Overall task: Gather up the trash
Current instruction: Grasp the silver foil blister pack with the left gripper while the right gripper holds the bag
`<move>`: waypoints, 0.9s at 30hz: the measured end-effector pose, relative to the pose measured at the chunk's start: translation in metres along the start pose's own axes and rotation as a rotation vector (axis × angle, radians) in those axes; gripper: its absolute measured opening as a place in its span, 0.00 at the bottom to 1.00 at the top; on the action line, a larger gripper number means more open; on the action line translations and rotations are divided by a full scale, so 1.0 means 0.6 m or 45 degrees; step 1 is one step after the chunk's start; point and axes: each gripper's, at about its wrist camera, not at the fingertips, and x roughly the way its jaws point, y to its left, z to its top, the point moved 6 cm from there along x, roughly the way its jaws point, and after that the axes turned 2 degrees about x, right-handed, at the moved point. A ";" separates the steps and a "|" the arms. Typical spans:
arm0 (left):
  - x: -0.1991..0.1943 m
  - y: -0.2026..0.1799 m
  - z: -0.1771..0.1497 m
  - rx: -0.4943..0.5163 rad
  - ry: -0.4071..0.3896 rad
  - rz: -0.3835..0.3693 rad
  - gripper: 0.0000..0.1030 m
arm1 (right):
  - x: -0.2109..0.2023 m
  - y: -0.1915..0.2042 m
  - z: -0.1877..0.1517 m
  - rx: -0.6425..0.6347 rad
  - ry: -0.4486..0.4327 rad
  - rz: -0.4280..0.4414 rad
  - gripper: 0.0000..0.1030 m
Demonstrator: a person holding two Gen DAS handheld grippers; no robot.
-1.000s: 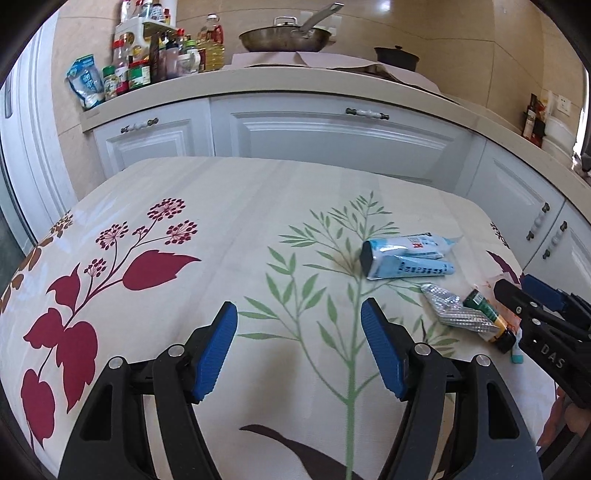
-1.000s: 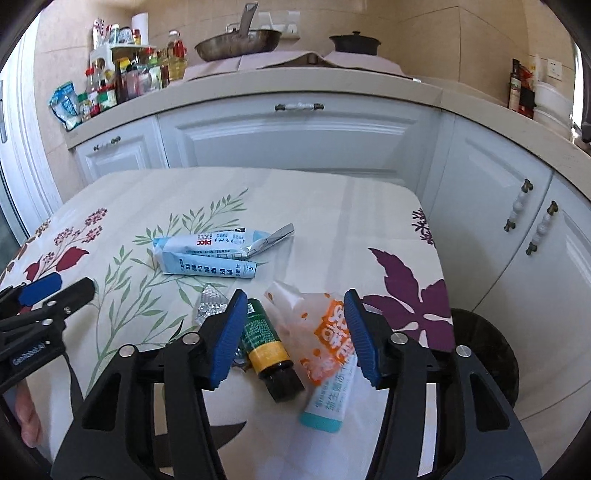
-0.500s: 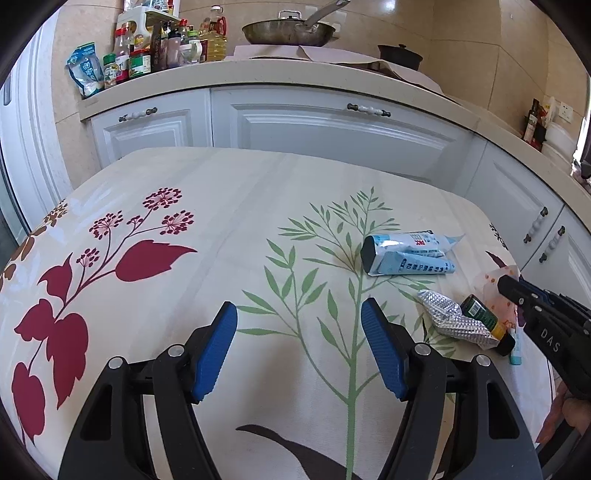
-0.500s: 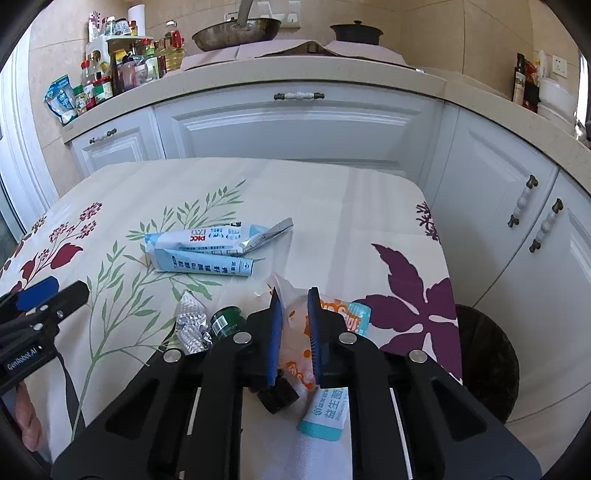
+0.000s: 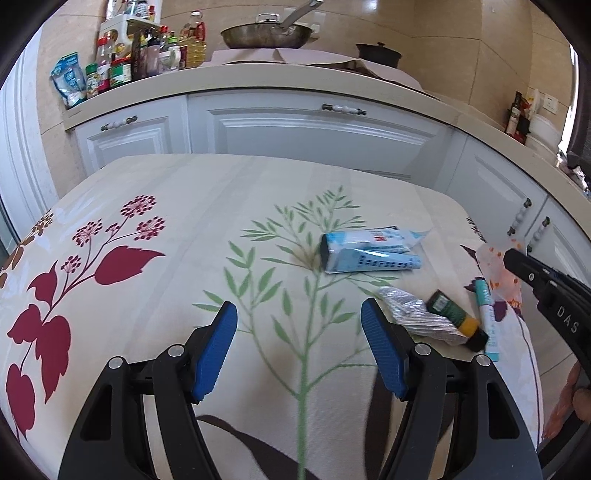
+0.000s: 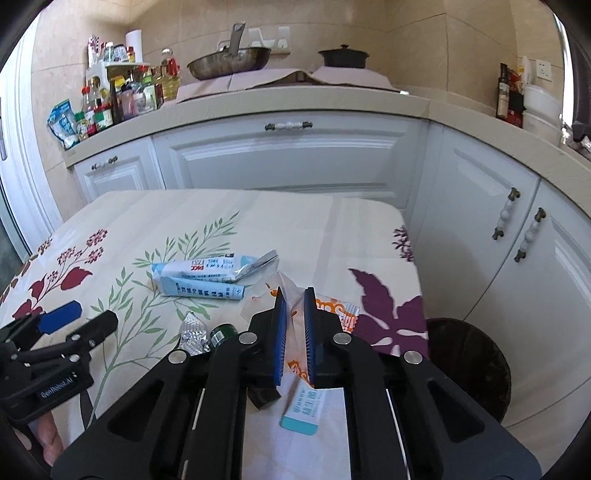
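Fingers (image 6: 281, 332) of right gripper (image 6: 294, 325) pinched on orange-white wrapper (image 6: 334, 308), raised off table (image 6: 332, 229); left gripper (image 5: 299, 347) wide open, empty, hovering level.

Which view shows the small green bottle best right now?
The left wrist view: the green bottle lies in full sight on the table, yellow band and black cap included, beside the foil pack. In the right wrist view only its green end peeks out beside the right gripper.

Pan (image 5: 266, 36) and bottles (image 5: 147, 55) on counter (image 5: 258, 79)
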 end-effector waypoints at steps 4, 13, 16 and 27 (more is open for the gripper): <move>-0.006 -0.027 0.000 0.027 -0.004 -0.023 0.66 | -0.018 -0.025 0.000 0.026 -0.024 -0.022 0.09; -0.010 -0.108 -0.012 0.113 0.005 -0.090 0.70 | -0.054 -0.105 -0.024 0.117 -0.056 -0.089 0.09; -0.006 -0.135 -0.017 0.138 0.009 -0.095 0.70 | -0.066 -0.129 -0.032 0.145 -0.066 -0.103 0.09; 0.034 -0.148 -0.030 0.134 0.098 -0.055 0.60 | -0.082 -0.186 -0.058 0.224 -0.074 -0.120 0.09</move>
